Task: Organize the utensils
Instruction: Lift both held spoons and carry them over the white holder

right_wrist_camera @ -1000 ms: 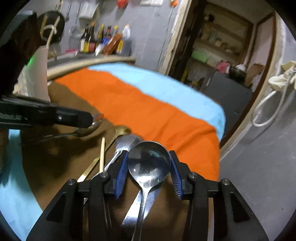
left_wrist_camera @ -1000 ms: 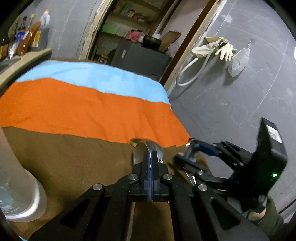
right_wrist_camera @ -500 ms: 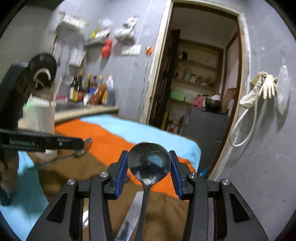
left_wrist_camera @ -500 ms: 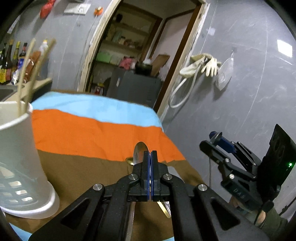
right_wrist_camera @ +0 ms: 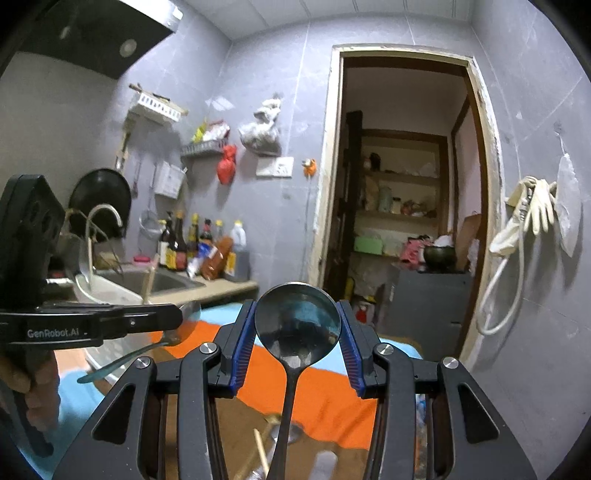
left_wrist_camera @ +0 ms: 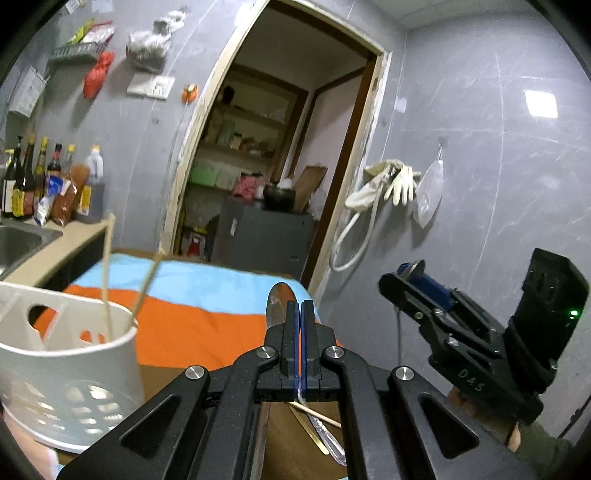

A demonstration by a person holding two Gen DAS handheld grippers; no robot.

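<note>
Steel spoon (left_wrist_camera: 279,302) pinched in left gripper (left_wrist_camera: 300,314), jaws narrow. Second spoon (right_wrist_camera: 297,325) clamped between right gripper (right_wrist_camera: 297,332) jaws. White holder (left_wrist_camera: 70,373) near left on worktop (left_wrist_camera: 207,325).

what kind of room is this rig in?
Most likely a small home kitchen: a steel sink with a curved tap set in a beige counter, a row of dark sauce bottles beside it, and a black range hood overhead. An open doorway shows pantry-like shelves.

Holder (left_wrist_camera: 70,369) left of utensils (left_wrist_camera: 317,424)
</note>
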